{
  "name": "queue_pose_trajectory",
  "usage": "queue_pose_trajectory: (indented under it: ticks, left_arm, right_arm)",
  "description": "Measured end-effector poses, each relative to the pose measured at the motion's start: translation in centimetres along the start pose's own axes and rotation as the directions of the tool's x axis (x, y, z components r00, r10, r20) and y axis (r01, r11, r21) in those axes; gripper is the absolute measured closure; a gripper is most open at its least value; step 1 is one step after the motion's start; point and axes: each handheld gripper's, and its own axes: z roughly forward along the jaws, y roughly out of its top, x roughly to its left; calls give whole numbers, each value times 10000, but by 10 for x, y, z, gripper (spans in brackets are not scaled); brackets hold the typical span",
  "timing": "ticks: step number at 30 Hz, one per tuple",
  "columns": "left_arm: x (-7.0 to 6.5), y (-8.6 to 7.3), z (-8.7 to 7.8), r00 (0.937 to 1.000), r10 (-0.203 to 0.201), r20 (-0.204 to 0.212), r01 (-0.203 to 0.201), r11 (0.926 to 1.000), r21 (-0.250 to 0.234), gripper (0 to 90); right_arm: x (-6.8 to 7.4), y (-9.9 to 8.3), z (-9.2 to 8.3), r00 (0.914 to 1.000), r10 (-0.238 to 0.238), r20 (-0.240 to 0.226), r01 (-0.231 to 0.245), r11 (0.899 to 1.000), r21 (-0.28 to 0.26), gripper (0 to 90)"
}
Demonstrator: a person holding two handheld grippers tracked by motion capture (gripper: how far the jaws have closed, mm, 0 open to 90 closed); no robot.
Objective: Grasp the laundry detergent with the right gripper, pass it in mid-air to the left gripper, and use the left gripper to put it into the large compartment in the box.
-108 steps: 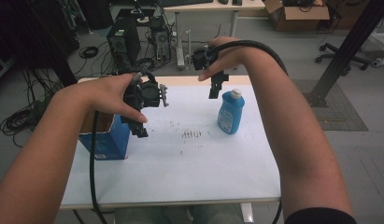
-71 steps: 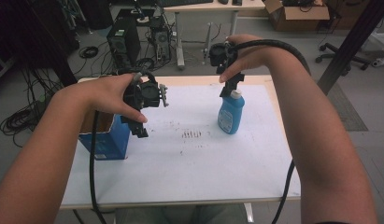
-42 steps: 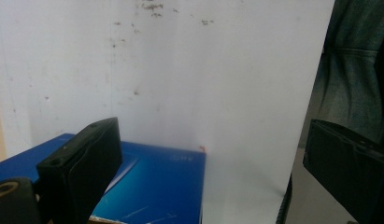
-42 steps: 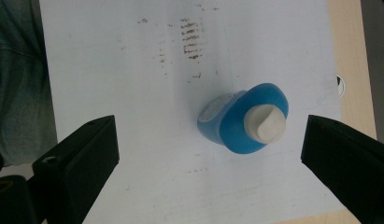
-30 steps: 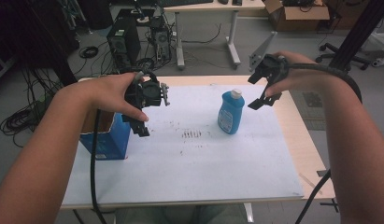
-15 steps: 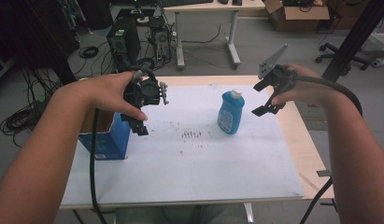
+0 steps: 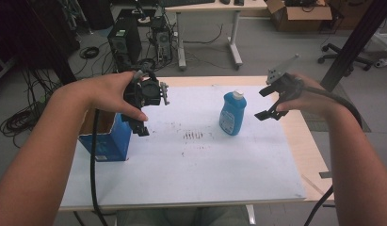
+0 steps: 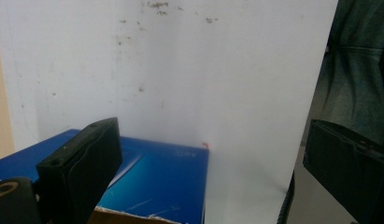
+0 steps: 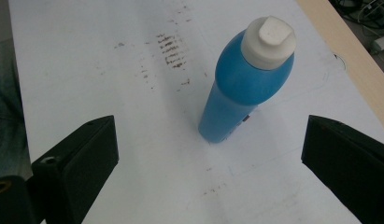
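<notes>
The blue bottle (image 7: 232, 113) stands upright on the white sheet of the worktop (image 7: 196, 165), right of centre in the high view, its white cap (image 7: 236, 95) on top. The right tool (image 7: 272, 102) hangs just to the right of it, apart from it, its jaws spread wide and turned toward the bottle's side. That pose reads as a lined-up approach: the gap is wide enough to take the bottle's body, and coming in from the side keeps the cap free.

The left tool (image 7: 143, 109) hovers at centre left of the high view, over the near corner of the blue box (image 7: 108, 141), which sits at the sheet's left edge with its top open. Its jaws are also wide and hold nothing. I judge it to be waiting by the box, which may be where the bottle is meant to go.

The right gripper view looks down along the wide-set jaws and places the blue bottle (image 9: 242, 88) between them but farther off, in the upper middle of the frame, untouched; it shows the flattened shape of the white cap (image 9: 268, 41) and the brown smudges (image 9: 171, 46) behind the bottle more clearly than the high view does. The left gripper view gives the blue box (image 8: 152, 182) from close up at the bottom of the frame, with its torn cardboard rim, and a grey trouser leg at the right edge. The high view alone relates both tools, the box and the bottle to each other.
</notes>
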Motion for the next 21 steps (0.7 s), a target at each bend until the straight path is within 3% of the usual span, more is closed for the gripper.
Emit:
queue_pose_trajectory:
  ticks: [10, 21]
  left_arm:
    - [-4, 1, -2, 9999, 144, -56, -144, 9999, 1, 51]
    - [-5, 3, -2, 9999, 167, -43, -167, 9999, 25, 50]
  right_arm:
    - [2, -22, 19, 9966, 698, 432, -670, 9957, -640, 36]
    - [4, -46, 35, 9838, 1662, 678, -1571, 9800, -1220, 33]
